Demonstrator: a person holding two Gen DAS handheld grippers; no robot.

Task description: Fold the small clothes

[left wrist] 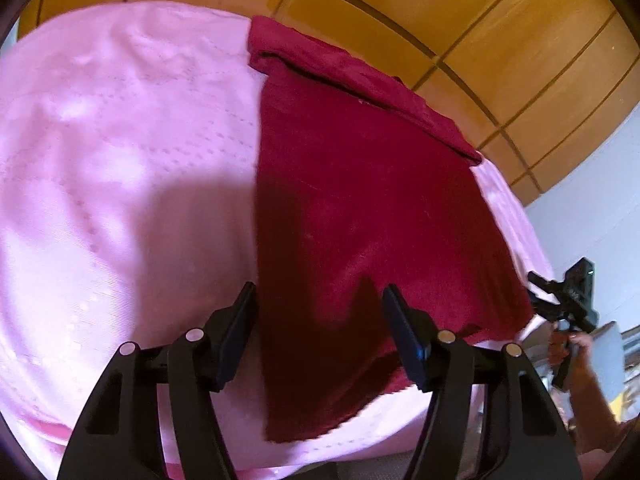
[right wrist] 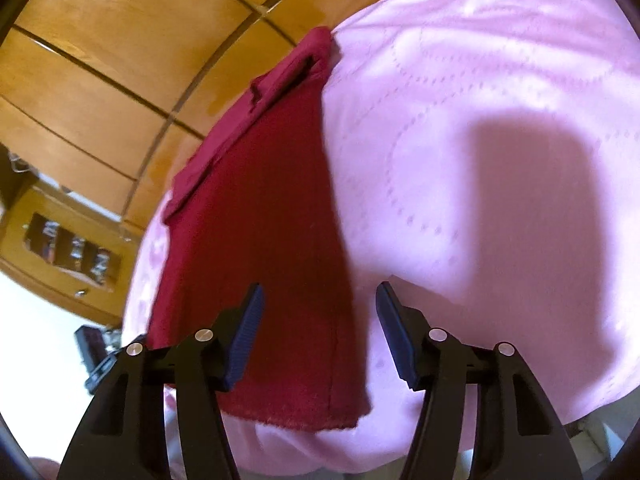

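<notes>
Nearest the viewer, the left hand-held gripper is hovering with its jaws apart over the near left corner of a dark red garment, and nothing is being pinched between its pads. The right hand-held gripper is likewise standing with its jaws apart, straddling the garment's near right edge, with the cloth lying flat beneath rather than gripped. In the left wrist view, the person's hand is showing at the far right, holding the other tool's handle.

The garment is lying on a bed covered by a pink quilted bedspread, towards the side of the bed next to wooden wardrobe doors. It is looking like a long, narrow rectangle with straight side edges and a stitched hem at the near end, which suggests the lengthwise folds are already in place. At the far end, a strip of cloth is lying doubled over across the top.

Judging by this, the folding is partway along: the near end probably needs bringing up towards the far end to shorten the rectangle.
</notes>
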